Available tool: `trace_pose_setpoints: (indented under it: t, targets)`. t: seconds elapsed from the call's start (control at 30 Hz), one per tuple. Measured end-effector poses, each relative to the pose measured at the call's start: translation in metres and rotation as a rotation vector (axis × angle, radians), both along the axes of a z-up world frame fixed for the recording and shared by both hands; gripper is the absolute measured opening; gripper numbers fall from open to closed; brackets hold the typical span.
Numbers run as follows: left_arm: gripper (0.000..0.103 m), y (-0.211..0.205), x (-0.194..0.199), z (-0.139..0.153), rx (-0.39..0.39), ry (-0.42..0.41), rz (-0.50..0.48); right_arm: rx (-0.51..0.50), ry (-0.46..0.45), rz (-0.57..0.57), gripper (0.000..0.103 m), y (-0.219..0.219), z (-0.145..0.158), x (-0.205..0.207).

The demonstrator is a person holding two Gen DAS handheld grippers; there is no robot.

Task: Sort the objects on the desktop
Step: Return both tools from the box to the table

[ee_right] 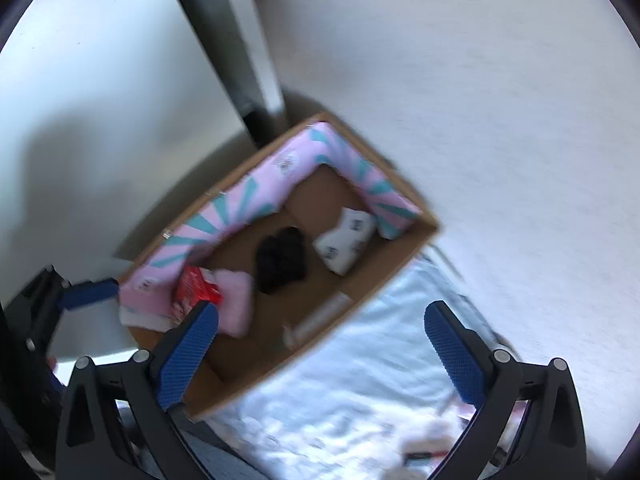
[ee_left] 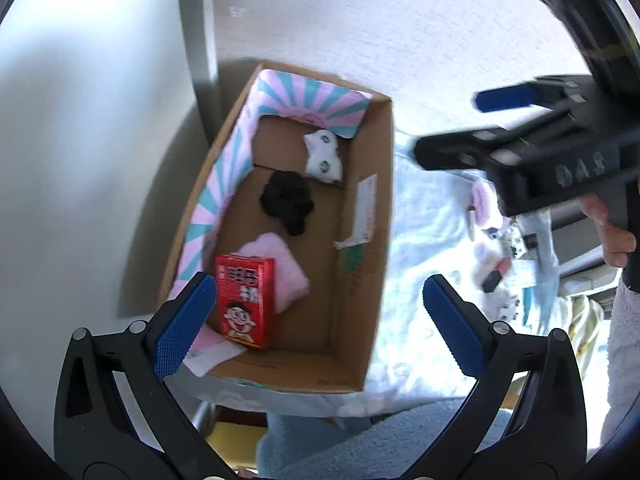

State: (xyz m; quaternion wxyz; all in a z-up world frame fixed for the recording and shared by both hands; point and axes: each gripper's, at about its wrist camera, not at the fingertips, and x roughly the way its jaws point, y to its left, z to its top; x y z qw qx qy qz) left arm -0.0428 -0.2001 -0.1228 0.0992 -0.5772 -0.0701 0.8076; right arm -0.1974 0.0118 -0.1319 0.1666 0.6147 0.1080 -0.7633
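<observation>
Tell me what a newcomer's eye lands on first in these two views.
The open cardboard box dominates, with pink-and-teal striped padding along its far and left walls. Inside, a bright red carton with a cartoon face stands at the near end against a pink cloth. Both the left gripper and the right gripper hang open and empty.

Box (ee_left: 372, 240) middle bare (red carton (ee_left: 246, 300) crowds corner).
</observation>
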Motion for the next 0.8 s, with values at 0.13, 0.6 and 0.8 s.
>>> trace_pose_setpoints:
  t: [0.13,0.6,0.8]
  targets:
    - [0.103,0.02,-0.002,0.007,-0.127,0.032,-0.041,0.099,0.005,-0.034,0.103,0.029,0.013,0.019]
    - [0.103,0.158,-0.022,0.013,-0.076,0.075,-0.29,0.12,0.019,-0.379,0.103,0.207,0.016,0.137]
    - [0.103,0.234,-0.025,0.004,-0.098,0.118,-0.445,0.09,-0.014,-0.536,0.103,0.265,-0.003,0.198]
